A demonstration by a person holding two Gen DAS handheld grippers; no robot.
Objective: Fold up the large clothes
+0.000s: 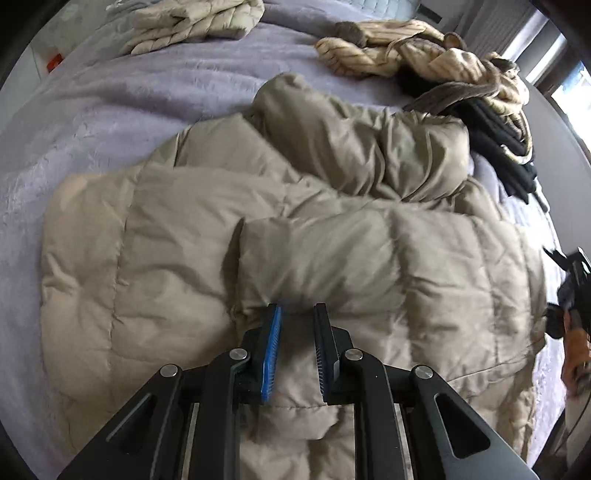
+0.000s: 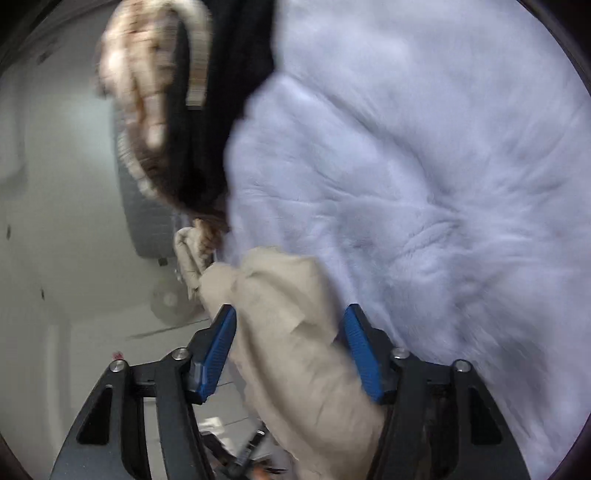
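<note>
A large beige puffer coat (image 1: 184,240) lies spread and rumpled on a lilac blanket (image 1: 92,129) on a bed. My left gripper (image 1: 297,314) points down at the coat's near half, its jaws narrowly apart and pinching a raised fold of the quilted fabric. In the right wrist view, a beige end of the coat (image 2: 288,369) hangs at the bed's edge between the wide-apart blue pads of my right gripper (image 2: 290,325). The fabric lies loosely in the gap and is not squeezed. The lilac blanket (image 2: 424,166) fills the right side of that view.
A folded beige quilted jacket (image 1: 192,26) lies at the back left. A heap of cream striped clothing (image 1: 424,48) and black clothes (image 1: 498,140) sits at the back right, also seen blurred as a striped garment (image 2: 147,92). The bed's edge runs along the right.
</note>
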